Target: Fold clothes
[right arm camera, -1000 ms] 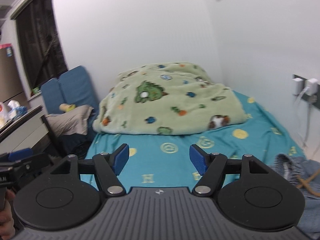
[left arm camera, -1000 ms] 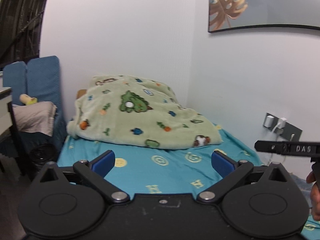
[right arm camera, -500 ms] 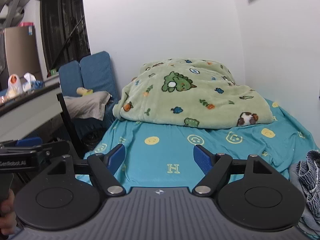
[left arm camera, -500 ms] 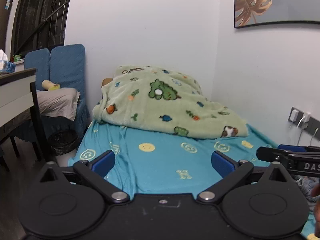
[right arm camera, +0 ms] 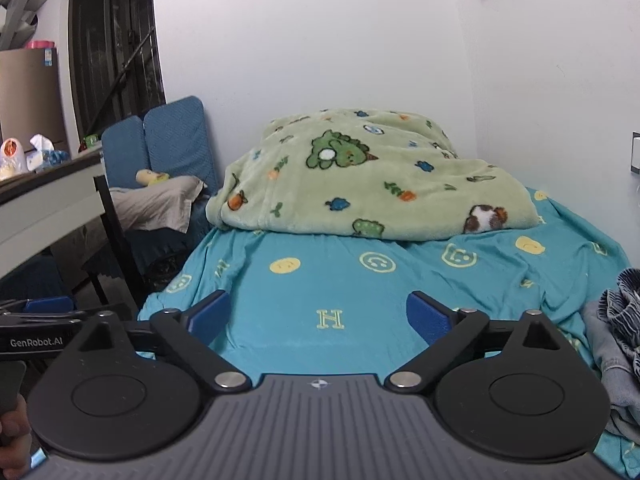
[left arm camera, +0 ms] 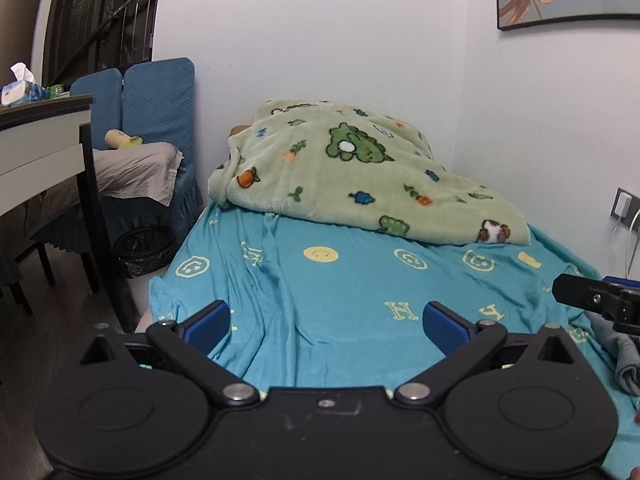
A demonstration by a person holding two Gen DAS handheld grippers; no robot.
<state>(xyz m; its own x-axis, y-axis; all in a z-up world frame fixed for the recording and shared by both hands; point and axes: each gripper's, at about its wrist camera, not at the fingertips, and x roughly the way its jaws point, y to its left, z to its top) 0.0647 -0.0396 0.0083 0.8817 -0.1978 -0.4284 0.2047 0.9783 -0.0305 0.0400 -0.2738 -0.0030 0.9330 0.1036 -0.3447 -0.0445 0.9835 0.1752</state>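
A pile of grey and denim clothes (right arm camera: 616,344) lies on the right side of the bed with the teal sheet (right arm camera: 332,280); a grey edge of it shows in the left wrist view (left arm camera: 624,360). My left gripper (left arm camera: 326,324) is open and empty above the bed's near end. My right gripper (right arm camera: 318,314) is open and empty, left of the clothes pile. The right gripper's finger shows at the right edge of the left wrist view (left arm camera: 592,300). The left gripper's body shows at the left edge of the right wrist view (right arm camera: 36,328).
A folded green cartoon blanket (left arm camera: 360,176) lies at the bed's head against the white wall. A desk (left arm camera: 44,140), blue chairs (left arm camera: 156,96) with grey cloth and a black bin (left arm camera: 144,250) stand left of the bed. Wall sockets with chargers (left arm camera: 624,208) are on the right.
Both grippers have drawn back and lowered toward the foot of the bed, so more of the sheet and the desk shows. The right gripper's jaws have opened wider. The left jaws stay open.
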